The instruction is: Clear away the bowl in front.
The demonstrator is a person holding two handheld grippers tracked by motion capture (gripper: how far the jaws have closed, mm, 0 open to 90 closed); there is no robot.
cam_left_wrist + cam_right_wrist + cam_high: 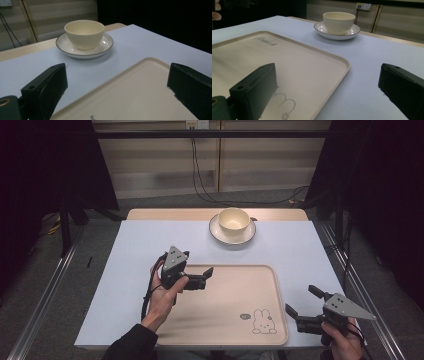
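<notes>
Your tabletop [150, 250] carries a stiff, light-looking tray [230, 320] under and between both sets of fingers. Left gripper [202, 279] and right gripper [304, 307] gape, empty. Beyond them, the fragile saucer [216, 232] holds a cup [234, 222]; take the saucer's rim, level.

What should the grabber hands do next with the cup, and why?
Probably reach the left gripper forward to the bowl-like cup. Both grippers are open and hold nothing, the cup sits on its saucer beyond the tray, and the left is nearer.
</notes>
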